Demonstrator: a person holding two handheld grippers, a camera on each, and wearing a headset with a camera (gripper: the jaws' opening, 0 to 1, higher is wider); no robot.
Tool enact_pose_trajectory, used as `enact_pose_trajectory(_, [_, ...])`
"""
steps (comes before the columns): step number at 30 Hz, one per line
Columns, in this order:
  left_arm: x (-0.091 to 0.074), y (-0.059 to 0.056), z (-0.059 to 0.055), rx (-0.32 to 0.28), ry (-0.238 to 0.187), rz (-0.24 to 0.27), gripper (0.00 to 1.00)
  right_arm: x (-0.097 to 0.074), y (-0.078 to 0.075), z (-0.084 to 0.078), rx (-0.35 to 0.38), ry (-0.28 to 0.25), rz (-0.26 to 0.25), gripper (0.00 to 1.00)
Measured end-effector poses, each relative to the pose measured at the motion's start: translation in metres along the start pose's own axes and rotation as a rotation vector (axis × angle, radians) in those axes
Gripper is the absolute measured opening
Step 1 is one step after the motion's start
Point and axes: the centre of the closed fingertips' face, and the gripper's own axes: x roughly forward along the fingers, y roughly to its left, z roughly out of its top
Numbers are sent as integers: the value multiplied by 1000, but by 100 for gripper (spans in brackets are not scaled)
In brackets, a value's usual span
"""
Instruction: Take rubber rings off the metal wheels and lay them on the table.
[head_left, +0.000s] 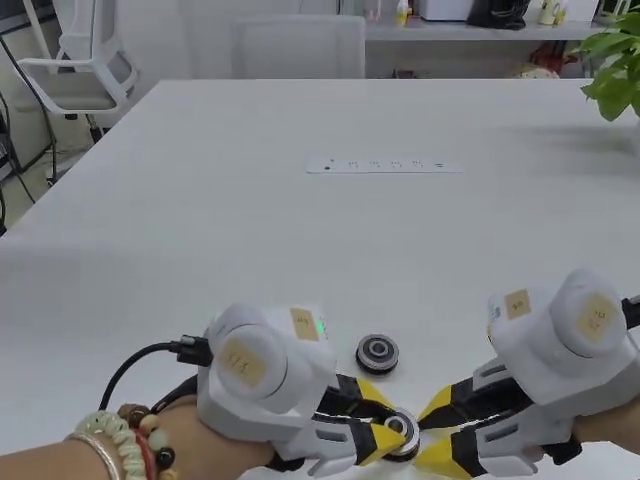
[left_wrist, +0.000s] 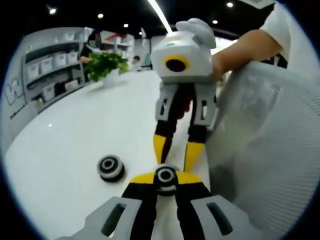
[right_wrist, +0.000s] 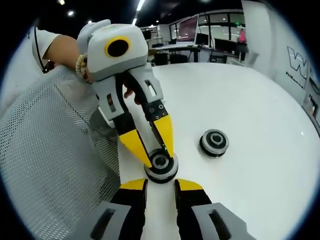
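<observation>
A small metal wheel (head_left: 402, 429) with a black rubber ring is held just above the white table (head_left: 300, 240), at its near edge. My left gripper (head_left: 386, 428) is shut on it from the left, its yellow fingertips (left_wrist: 142, 178) flanking the wheel (left_wrist: 166, 176). My right gripper (head_left: 420, 432) meets it from the right, and its tips (right_wrist: 134, 184) pinch the wheel's (right_wrist: 161, 166) near rim. A second wheel (head_left: 377, 353) with its ring on lies flat on the table just behind; it shows as the second wheel (left_wrist: 111, 167) and the second wheel (right_wrist: 214, 142) in the gripper views.
A white socket strip (head_left: 383, 165) is set into the table's middle. A white chair (head_left: 85, 70) stands at the far left and a green plant (head_left: 615, 70) at the far right. A mesh chair back (left_wrist: 270, 150) is close behind the grippers.
</observation>
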Motion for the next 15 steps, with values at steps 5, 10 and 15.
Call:
enact_pose_trajectory(5, [0,0,0,1,-2,0,14,6,0,7,-14,-24,-6,25])
enact_pose_trajectory(10, [0,0,0,1,-2,1,14,2,-1,7,-19,-39,-3,21])
enact_pose_trajectory(15, [-1,-1,0,1,-3,1,14,-1,-1,2,-30,-20,0,16])
